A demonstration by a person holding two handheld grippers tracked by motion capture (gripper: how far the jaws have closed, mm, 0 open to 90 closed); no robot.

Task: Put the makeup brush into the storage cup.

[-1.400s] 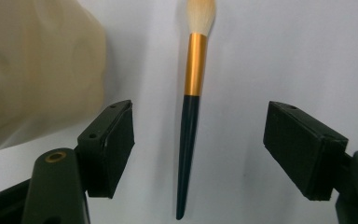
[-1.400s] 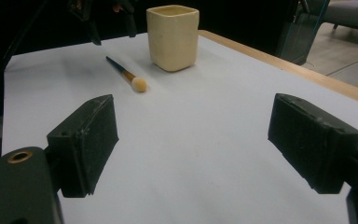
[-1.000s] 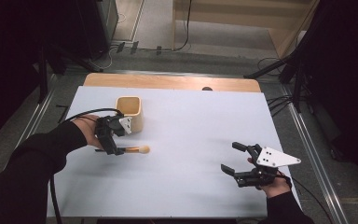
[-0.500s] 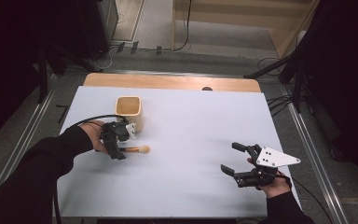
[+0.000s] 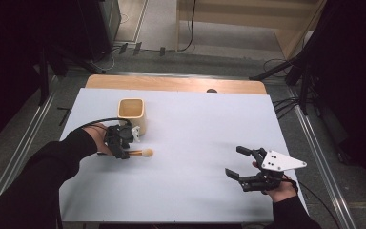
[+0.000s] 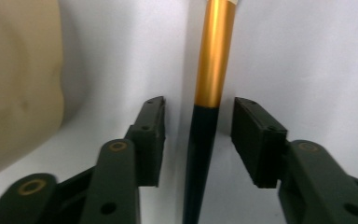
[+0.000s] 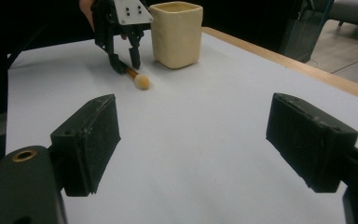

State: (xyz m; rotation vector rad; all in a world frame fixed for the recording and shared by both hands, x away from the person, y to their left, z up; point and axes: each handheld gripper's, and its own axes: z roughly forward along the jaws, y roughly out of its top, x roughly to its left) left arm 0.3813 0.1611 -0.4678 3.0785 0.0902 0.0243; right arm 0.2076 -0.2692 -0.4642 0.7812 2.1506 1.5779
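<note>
Left gripper (image 5: 124, 153): my jaws stand narrowly apart astride the brush (image 6: 208, 112), one on each side of its dark handle, neither pad touching yet.
Brush: flat on the table (image 5: 195, 143), handle between my left jaws, gold ferrule and round tip pointing ahead of them.
Cup (image 5: 132, 114): upright just beyond the left gripper, nothing in it that I can see.
Progress: I judge the grasp is lined up but not made; closing, lifting and any placing remain.
Left hand pose: forearm low, gripper tipped down onto the table.
Right gripper (image 5: 240, 168): jaws wide, holding nothing, parked well apart from the brush, pointing toward it.
</note>
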